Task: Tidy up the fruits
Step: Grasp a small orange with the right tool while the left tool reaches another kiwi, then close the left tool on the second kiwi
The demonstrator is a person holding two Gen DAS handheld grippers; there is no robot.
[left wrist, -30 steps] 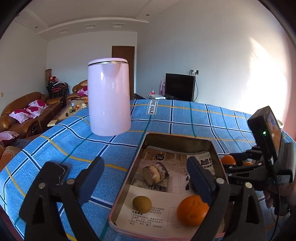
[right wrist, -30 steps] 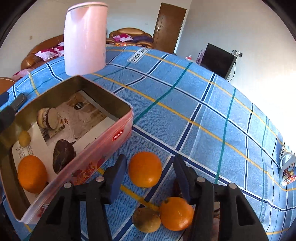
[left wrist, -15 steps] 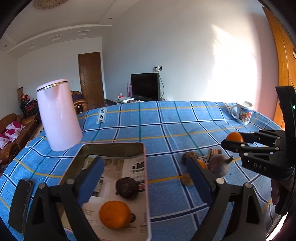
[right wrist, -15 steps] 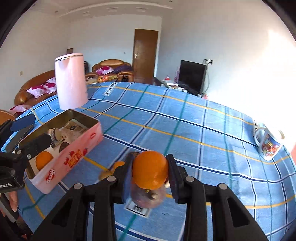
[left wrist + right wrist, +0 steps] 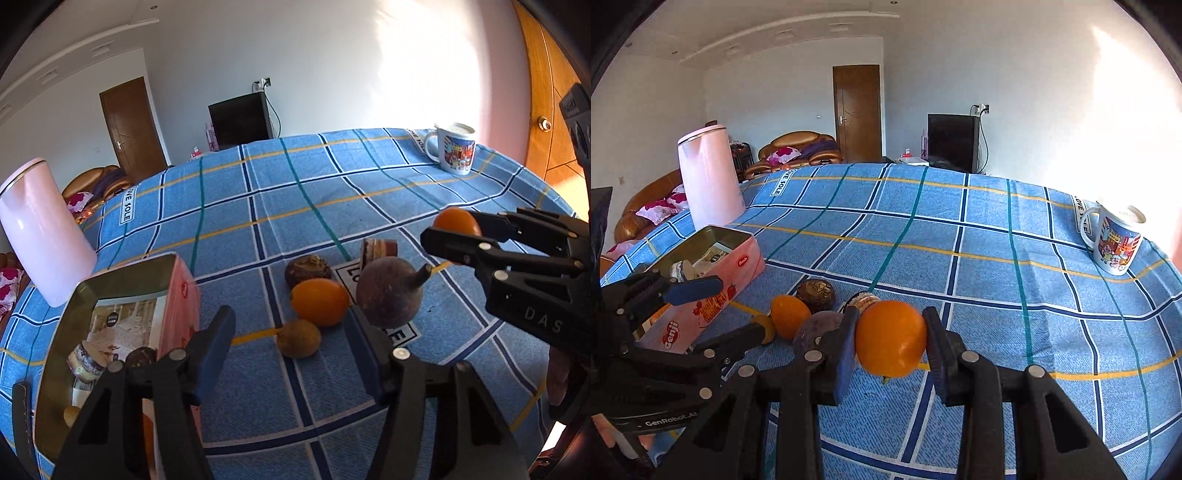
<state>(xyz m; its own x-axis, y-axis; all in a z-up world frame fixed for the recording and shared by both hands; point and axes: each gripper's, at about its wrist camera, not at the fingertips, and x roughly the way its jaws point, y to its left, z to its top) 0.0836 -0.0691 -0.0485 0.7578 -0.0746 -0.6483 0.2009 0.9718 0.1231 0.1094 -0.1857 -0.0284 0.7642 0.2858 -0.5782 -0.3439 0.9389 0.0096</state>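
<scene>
My right gripper (image 5: 891, 341) is shut on an orange (image 5: 891, 343) and holds it above the table; the orange also shows in the left wrist view (image 5: 456, 221). My left gripper (image 5: 291, 349) is open and empty, low over a kiwi (image 5: 298, 338). Beside it lie another orange (image 5: 320, 302), a dark purple fruit (image 5: 388, 292), a brown wrinkled fruit (image 5: 308, 270) and a small cake (image 5: 378, 249). The pink tin (image 5: 181, 295) at the left holds several items.
A pink kettle (image 5: 40, 236) stands beyond the tin. A printed mug (image 5: 1115, 240) stands at the far right of the blue checked tablecloth (image 5: 960, 229). Sofas, a door and a TV lie beyond the table.
My right gripper closed on the orange and lifted it off the table. My left gripper swung right, from over the tin to over the loose fruits.
</scene>
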